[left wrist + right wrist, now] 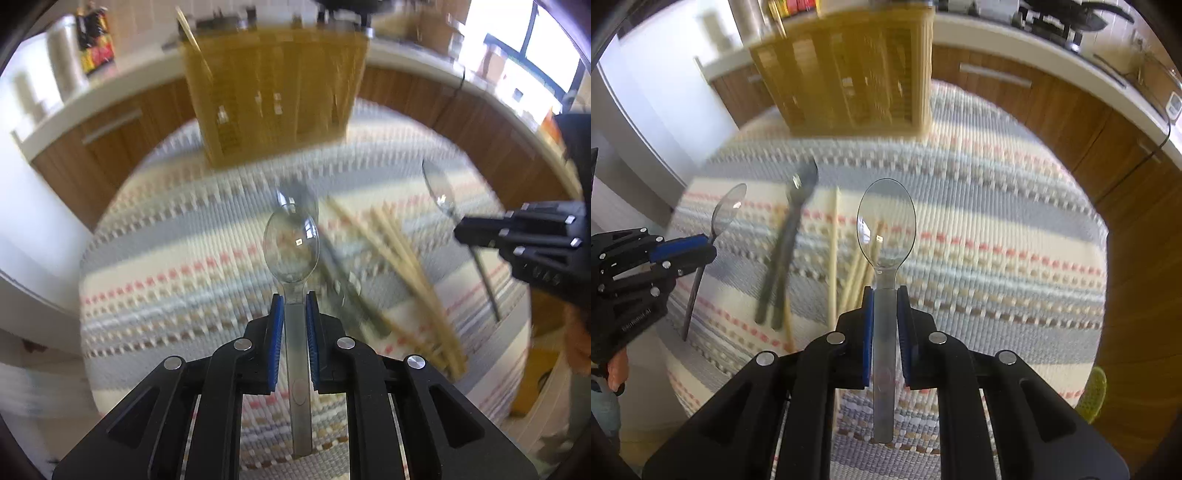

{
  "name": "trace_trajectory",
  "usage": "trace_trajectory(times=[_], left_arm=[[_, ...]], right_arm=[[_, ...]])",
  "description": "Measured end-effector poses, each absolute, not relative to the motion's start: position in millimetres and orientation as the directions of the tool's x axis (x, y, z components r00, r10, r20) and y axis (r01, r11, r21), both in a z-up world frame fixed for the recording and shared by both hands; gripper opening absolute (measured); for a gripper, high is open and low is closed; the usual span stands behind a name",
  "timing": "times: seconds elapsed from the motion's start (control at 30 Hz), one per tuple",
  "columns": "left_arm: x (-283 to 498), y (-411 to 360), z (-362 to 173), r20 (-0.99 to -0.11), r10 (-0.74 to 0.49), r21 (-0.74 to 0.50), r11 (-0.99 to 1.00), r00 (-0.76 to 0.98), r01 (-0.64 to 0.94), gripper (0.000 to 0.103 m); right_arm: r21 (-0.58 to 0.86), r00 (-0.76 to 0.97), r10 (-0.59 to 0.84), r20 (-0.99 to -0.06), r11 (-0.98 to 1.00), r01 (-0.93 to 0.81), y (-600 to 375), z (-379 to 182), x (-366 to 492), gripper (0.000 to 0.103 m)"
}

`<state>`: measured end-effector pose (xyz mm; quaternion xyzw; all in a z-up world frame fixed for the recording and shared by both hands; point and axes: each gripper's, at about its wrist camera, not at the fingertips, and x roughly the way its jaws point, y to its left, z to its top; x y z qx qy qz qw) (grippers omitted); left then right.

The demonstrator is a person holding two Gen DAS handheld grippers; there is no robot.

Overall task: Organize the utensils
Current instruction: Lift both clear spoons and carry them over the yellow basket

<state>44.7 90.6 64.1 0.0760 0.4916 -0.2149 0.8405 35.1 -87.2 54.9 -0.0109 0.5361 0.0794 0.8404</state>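
Slippage risk: left gripper [294, 299] and right gripper [885, 293] jaws each pinch a smooth clear plastic spoon [291, 240] handle, which may twist free short of the wooden organizer [273, 96].

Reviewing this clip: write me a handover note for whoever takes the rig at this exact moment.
Left gripper: shut on a clear plastic spoon by its handle, bowl forward.
Right gripper: shut on a second clear spoon, same way.
Both spoons are off the striped cloth.
On the cloth: a dark utensil and wooden chopsticks, loosely piled.
The wicker organizer stands at the table's far edge; one stick is already in it.
Left: put both spoons in, then the rest.
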Motion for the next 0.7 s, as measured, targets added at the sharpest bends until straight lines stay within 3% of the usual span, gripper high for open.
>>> trace_trajectory(times=[0.37, 0.53, 0.7], left_arm=[[61, 125, 171, -0.563, -0.441, -0.178, 0.891, 0.699, 0.418, 0.010], [80, 132, 211, -0.416, -0.463, -0.201, 0.886, 0.783, 0.417, 0.010], [108, 138, 227, -0.322, -0.428, -0.222, 0.901, 0.844, 0.372, 0.010]], right_arm=[[0.135, 0.640, 0.243, -0.729, 0.967, -0.214, -86, 143, 58, 0.010], [0.160, 0.725, 0.279, -0.630, 0.960, -0.231, -90, 178, 80, 0.010], [0.143, 0.814, 0.271, -0.513, 0.962, -0.231, -93, 206, 114, 0.010]])
